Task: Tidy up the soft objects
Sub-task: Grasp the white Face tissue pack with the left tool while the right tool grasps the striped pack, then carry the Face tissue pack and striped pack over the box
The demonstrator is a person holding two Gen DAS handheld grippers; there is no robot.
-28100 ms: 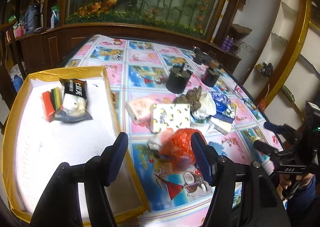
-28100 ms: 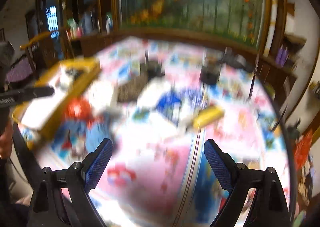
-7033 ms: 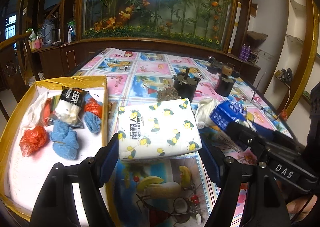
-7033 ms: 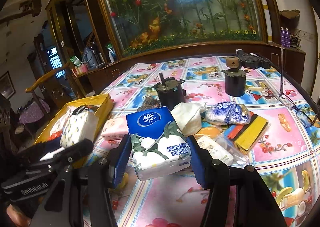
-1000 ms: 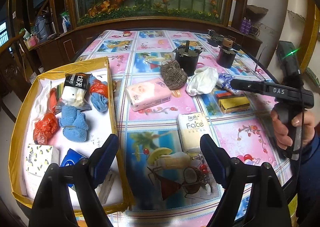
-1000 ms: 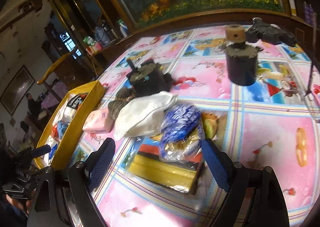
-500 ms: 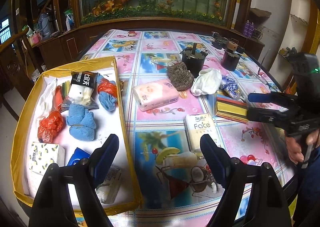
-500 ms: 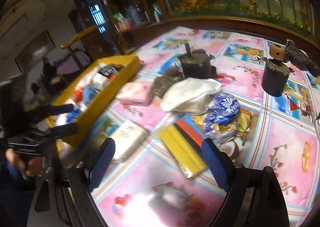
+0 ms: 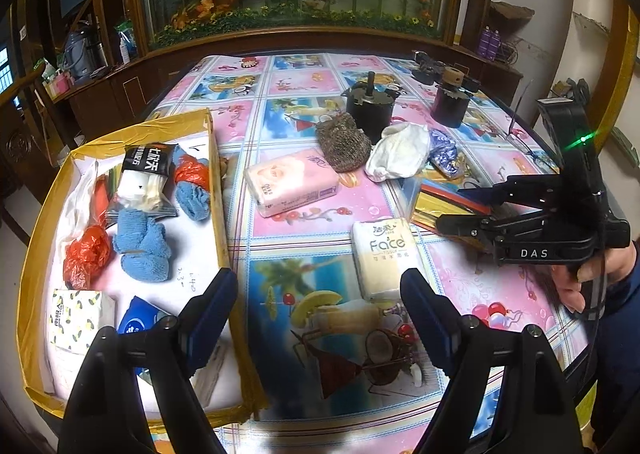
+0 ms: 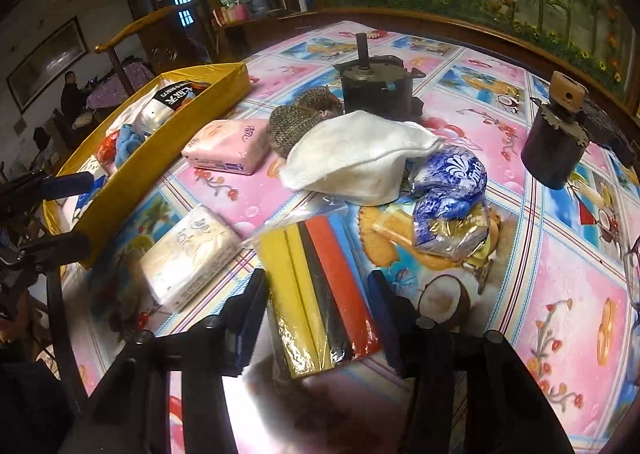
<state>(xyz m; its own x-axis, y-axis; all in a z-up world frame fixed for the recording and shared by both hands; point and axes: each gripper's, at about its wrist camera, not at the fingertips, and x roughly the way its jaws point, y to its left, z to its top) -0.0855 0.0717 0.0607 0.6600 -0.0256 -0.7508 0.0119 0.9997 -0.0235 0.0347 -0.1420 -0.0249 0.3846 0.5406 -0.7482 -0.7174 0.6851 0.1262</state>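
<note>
The right tongs (image 10: 316, 318) sit low in the middle of the right wrist picture. Their two arms are on each side of a clear pack of sponges (image 10: 316, 294), yellow, black and red. They are set narrow around the pack, very near its sides. I cannot tell if they press on it yet.

The left tongs (image 9: 318, 304) are open wide with nothing in them. They hang at the bottom of the left wrist picture, over the surface (image 9: 304, 238). A cream tissue pack (image 9: 384, 258) lies just past their right arm.

The yellow box (image 9: 218, 190) fills the left side of that picture. It already has blue cloths (image 9: 142, 246), red bags and tissue packs in it.

So this looks like the step of picking up the sponge pack. Next, the right tongs likely need to squeeze it tight, lift it, and carry it over to the box. The pink tissue pack (image 9: 292, 186), white cloth (image 9: 400, 156) and brown scrubber (image 9: 342, 142) in the middle are not yet put away.
</note>
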